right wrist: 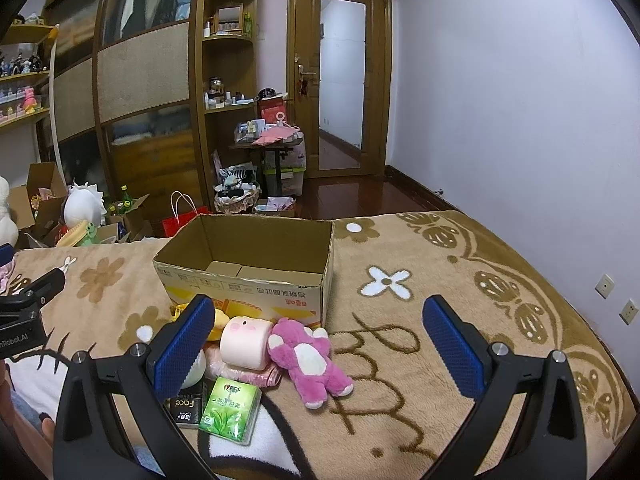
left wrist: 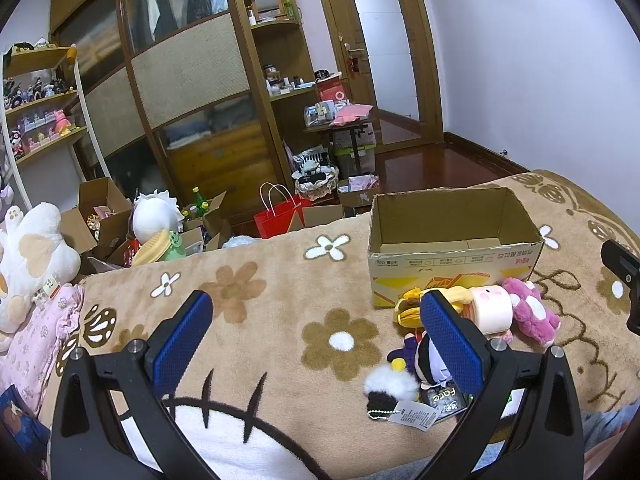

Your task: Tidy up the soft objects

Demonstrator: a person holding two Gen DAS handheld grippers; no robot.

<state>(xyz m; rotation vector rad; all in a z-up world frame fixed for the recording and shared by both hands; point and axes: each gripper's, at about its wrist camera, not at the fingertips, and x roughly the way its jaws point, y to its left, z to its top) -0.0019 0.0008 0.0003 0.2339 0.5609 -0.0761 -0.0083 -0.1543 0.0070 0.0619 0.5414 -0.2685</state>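
Observation:
An open cardboard box [left wrist: 456, 268] [right wrist: 256, 292] stands on the flowered beige blanket [left wrist: 280, 312] [right wrist: 400, 360]; only its bare bottom shows inside. In front of it lies a heap of soft toys: a pink plush bear [right wrist: 310, 360] [left wrist: 530, 314], a pale pink cylinder plush [right wrist: 245, 342] [left wrist: 494, 310], a yellow plush [left wrist: 416, 306], a dark-haired doll [left wrist: 428, 360] and a white-and-black fluffy toy [left wrist: 386, 386]. A green tissue pack [right wrist: 230, 408] and a black pack [right wrist: 184, 408] lie beside them. My left gripper [left wrist: 320, 336] is open left of the heap. My right gripper [right wrist: 320, 336] is open above the pink bear.
A big white plush [left wrist: 32, 256] and pink cloth [left wrist: 36, 340] lie at the bed's left edge. Beyond the bed are open boxes, a red bag [left wrist: 280, 216] and shelves. The blanket right of the box [right wrist: 460, 300] is bare. The right gripper's body shows at the left wrist view's right edge [left wrist: 624, 276].

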